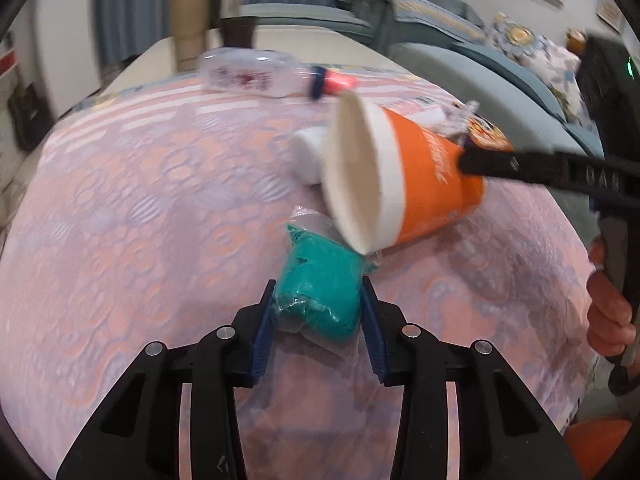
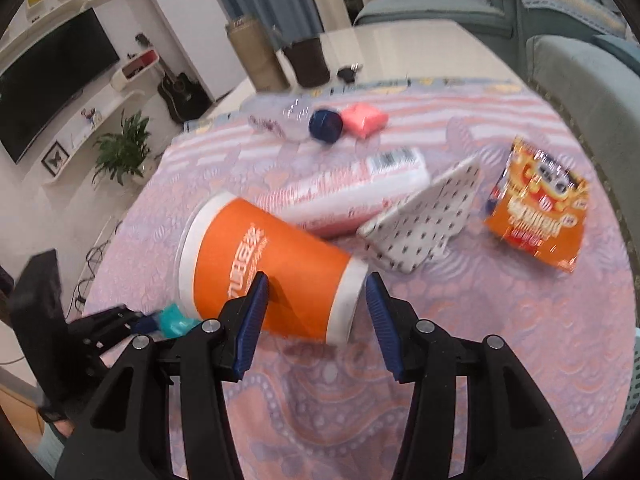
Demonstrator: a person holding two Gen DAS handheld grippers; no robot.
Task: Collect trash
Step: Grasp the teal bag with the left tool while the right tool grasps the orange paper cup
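While the pink lace tablecloth (image 2: 440,380) stretches under everything, the biggest bit of litter is the orange paper cup (image 2: 272,276), lying on its side near the front of the table with its open mouth turned toward the left gripper (image 1: 318,300). Behind it, in the right wrist view, lie a long white wrapped pack (image 2: 352,196) with a barcode, a spotted white packet (image 2: 424,224) and, well apart to the right, an orange snack bag (image 2: 540,208); further back sit a clear bottle with a blue cap (image 2: 325,125) and a pink packet (image 2: 365,119). The right gripper (image 2: 316,312) comes in over the cup's base end — jaws standing apart, one pad against the orange wall, the other just beside the white bottom rim, so nothing is pinched yet. To do this well, it looks wise to straddle the cup squarely across its narrower base and squeeze gently, since thin paper probably crumples and a round wall may roll out sideways. Smallest of all is the teal packet (image 1: 320,292) in clear film, just in front of the cup's mouth — the left gripper's blue pads are clamped on both its sides, a firm hold by the look of it. Lifting it straight up should keep it from dragging the cup's rim.
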